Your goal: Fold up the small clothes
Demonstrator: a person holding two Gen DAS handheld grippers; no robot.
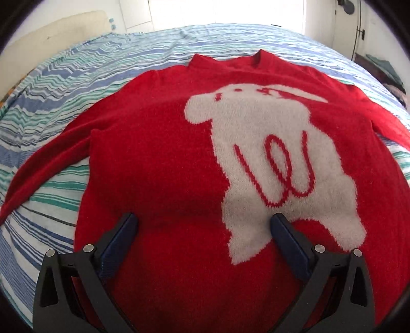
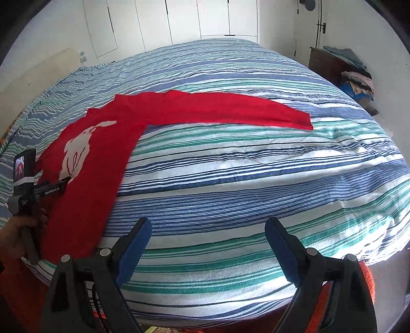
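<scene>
Bed fills most of both views, covered by a duvet striped blue, teal and white; white wardrobe doors stand behind it, a pale headboard at the left end. Red sweater lies flat on the duvet, front up, collar toward the far side, hem toward the near edge. White rabbit motif with red looped lines sits on its chest. In the right wrist view one sleeve stretches straight out sideways across the stripes, cuff flat on the cover; the other sleeve angles out and toward the near edge in the left wrist view. Dark wooden cabinet at the far right corner, with a heap of mixed clothes beside it and folded cloth on top. Left gripper hovers over the lower body of the sweater, jaws wide apart, nothing between the pads; whether the tips touch the knit cannot be told. Right gripper is over bare duvet just beside the sweater's side edge, jaws spread, gripping nothing. Hand holds the left gripper's handle at the left border of the right wrist view.
</scene>
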